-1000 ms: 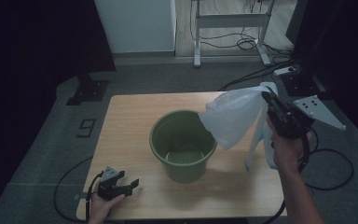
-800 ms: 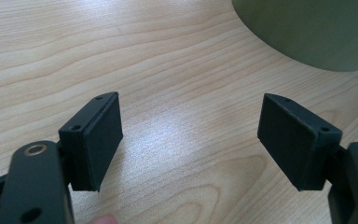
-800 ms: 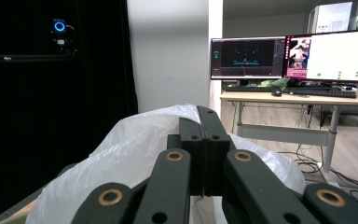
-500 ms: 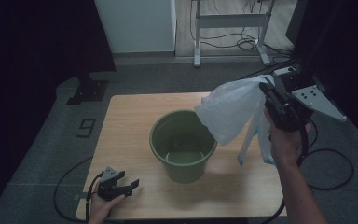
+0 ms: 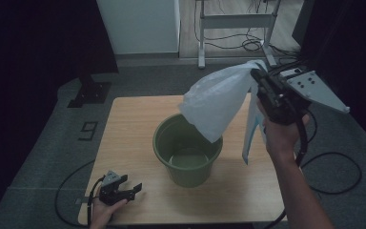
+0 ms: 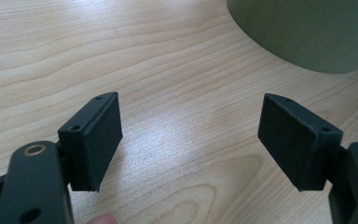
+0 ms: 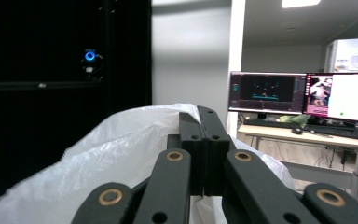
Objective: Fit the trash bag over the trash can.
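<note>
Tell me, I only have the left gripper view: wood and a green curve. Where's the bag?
Observer: The white plastic bag hangs in the air above the green bucket, pinched in the right gripper.
Operator: Anything in the bucket?
Observer: Nothing that I can see from the high view.
Operator: Is the grip firm?
Observer: In the right gripper view its fingers are shut on the bag's film.
</note>
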`<state>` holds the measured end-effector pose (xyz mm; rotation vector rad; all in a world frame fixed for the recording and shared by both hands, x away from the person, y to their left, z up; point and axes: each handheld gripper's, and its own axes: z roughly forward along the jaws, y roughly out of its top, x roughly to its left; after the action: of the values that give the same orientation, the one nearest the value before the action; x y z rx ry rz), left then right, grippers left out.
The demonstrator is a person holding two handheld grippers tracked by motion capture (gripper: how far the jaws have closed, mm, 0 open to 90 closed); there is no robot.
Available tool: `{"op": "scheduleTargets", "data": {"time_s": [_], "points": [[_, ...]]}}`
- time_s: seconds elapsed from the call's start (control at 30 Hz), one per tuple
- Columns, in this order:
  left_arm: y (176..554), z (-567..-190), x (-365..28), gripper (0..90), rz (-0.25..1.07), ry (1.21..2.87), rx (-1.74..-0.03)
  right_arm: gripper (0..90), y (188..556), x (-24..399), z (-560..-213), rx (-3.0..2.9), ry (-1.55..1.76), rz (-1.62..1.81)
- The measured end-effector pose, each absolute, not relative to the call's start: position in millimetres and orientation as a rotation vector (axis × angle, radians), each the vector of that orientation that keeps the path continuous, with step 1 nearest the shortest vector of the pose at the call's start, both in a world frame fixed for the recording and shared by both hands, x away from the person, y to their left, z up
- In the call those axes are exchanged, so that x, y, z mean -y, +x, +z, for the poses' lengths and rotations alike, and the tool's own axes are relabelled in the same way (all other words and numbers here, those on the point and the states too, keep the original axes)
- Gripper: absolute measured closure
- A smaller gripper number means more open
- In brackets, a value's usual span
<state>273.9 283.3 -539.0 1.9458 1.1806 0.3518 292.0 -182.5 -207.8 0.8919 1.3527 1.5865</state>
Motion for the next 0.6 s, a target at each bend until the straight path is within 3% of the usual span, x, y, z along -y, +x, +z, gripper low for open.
{"op": "scheduleTargets", "data": {"time_s": [0.6], "points": [[273.8,-540.2,-282.7,21.4,0.355,1.955,-1.187,89.2,301.0,158.6,-305.3,-1.524,0.903,1.575]]}}
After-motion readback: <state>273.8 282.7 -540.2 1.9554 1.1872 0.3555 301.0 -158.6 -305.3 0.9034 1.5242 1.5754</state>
